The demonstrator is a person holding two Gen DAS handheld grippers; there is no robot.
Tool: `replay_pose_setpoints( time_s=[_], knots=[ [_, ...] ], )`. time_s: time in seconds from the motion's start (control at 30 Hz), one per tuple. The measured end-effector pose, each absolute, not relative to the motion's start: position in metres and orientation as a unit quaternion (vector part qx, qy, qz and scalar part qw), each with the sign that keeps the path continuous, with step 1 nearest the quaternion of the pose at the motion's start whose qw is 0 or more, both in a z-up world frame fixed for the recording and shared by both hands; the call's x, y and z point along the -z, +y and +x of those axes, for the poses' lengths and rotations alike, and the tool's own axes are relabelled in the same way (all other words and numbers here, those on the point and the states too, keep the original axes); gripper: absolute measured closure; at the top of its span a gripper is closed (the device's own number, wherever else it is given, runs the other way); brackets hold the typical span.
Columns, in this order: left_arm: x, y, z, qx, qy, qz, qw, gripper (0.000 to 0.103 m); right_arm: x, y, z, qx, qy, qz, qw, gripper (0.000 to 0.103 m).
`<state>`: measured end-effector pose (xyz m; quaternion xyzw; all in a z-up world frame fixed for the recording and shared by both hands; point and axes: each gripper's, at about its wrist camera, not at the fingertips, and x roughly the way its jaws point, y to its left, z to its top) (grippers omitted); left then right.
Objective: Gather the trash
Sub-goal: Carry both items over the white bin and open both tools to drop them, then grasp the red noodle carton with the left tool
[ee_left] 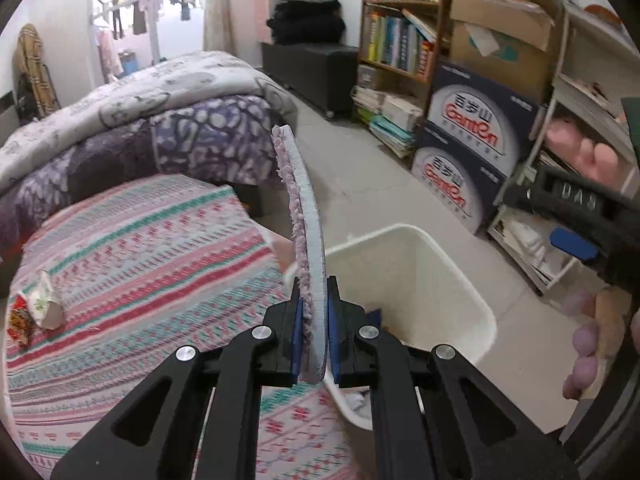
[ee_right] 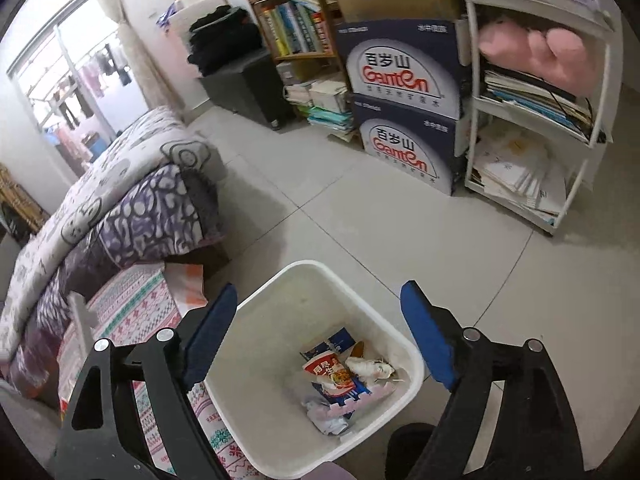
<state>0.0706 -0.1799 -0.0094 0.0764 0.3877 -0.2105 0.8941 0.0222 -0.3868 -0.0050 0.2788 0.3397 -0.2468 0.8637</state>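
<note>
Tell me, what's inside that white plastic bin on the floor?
The white plastic bin holds a red-and-blue printed food wrapper, crumpled white paper and a pale pink strip. Whatever lies beneath them is covered.

Bin [ee_left: 452, 280] floor behind hand-held gripper [ee_left: 316, 332]

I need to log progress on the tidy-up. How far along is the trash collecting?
Partly done. The white plastic bin already holds a red-and-blue snack packet and crumpled white paper. In hand: the left gripper is shut on a flat grey pad with a purple fluffy face, held upright beside the bin; the right gripper hangs open over it. Left: crumpled wrappers on the striped bedspread.
</note>
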Motion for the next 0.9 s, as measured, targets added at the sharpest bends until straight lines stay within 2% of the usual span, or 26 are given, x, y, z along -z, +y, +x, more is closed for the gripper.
replay_pose_setpoints(
  time_s=[0.4, 0.43, 0.47, 0.53, 0.67, 0.9],
  knots=[
    [0.030, -0.226, 0.064, 0.279, 0.422, 0.053, 0.861, 0.090, 0.007, -0.409, 0.008, 0.260, 0.332, 0.305, 0.854, 0.021],
    [0.032, -0.227, 0.064, 0.282, 0.422, 0.052, 0.860, 0.080, 0.007, -0.411, 0.007, 0.262, 0.329, 0.309, 0.853, 0.021],
    [0.033, -0.228, 0.064, 0.286, 0.422, 0.050, 0.859, 0.058, 0.006, -0.412, 0.006, 0.263, 0.327, 0.312, 0.852, 0.021],
    [0.032, -0.226, 0.065, 0.288, 0.419, 0.041, 0.860, 0.043, 0.006, -0.413, 0.005, 0.265, 0.324, 0.318, 0.851, 0.019],
    [0.030, -0.220, 0.066, 0.280, 0.418, 0.036, 0.864, 0.034, 0.006, -0.406, 0.009, 0.261, 0.326, 0.318, 0.851, 0.018],
    [0.031, -0.193, 0.071, 0.241, 0.419, 0.037, 0.875, 0.030, 0.005, -0.383, 0.021, 0.247, 0.338, 0.303, 0.856, 0.015]
  ],
)
